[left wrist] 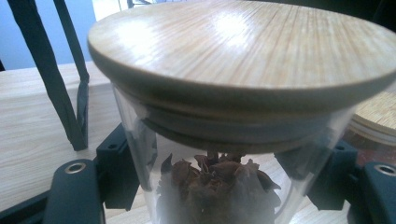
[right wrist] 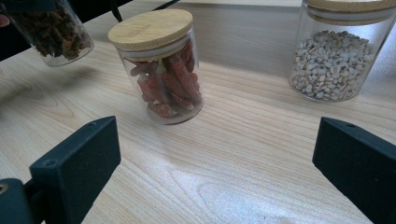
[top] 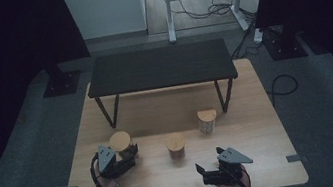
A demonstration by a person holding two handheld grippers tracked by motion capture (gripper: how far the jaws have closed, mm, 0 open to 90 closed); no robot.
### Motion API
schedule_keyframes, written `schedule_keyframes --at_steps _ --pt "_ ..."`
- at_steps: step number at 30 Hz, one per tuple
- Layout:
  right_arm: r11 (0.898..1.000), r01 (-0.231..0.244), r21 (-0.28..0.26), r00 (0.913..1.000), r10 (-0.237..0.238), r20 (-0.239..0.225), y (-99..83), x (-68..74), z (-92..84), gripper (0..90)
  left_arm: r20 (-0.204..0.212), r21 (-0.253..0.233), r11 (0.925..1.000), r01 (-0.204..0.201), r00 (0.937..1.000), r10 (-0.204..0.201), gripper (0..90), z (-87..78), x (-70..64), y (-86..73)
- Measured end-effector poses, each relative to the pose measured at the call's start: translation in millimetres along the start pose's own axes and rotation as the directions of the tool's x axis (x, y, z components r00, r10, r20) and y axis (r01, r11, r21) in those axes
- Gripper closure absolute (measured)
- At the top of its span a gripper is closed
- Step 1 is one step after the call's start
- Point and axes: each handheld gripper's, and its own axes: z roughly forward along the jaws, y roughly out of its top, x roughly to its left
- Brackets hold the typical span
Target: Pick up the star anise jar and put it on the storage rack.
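Glass jar of dried brown flowers (left wrist: 219,140) clamped between left gripper (top: 126,156) jaws, seemingly lifted off the wooden table (top: 261,159). Right gripper (top: 212,172) spread wide, empty, facing the jar of red dried pieces (right wrist: 159,70). Pickup done; placement left.

High view: dim overall, dark at both upper corners, the brightest patch on the far floor. Left claw view: glare streaks the lid (left wrist: 243,44) just above the jaws; the glass below it is soft and out of focus. Right claw view: evenly lit and sharp; soft shadows fall on the worktop (right wrist: 224,154) beyond the blurred jaws.
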Motion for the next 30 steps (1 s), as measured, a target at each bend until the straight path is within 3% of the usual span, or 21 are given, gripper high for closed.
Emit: schedule_keyframes --at_steps 30 --pt "1.000 -0.007 0.006 0.9998 0.007 -0.016 -0.7 1.7 2.0 0.5 0.013 -0.017 0.9998 -0.002 0.9999 0.003 26.3 -11.2 -1.4 16.1"
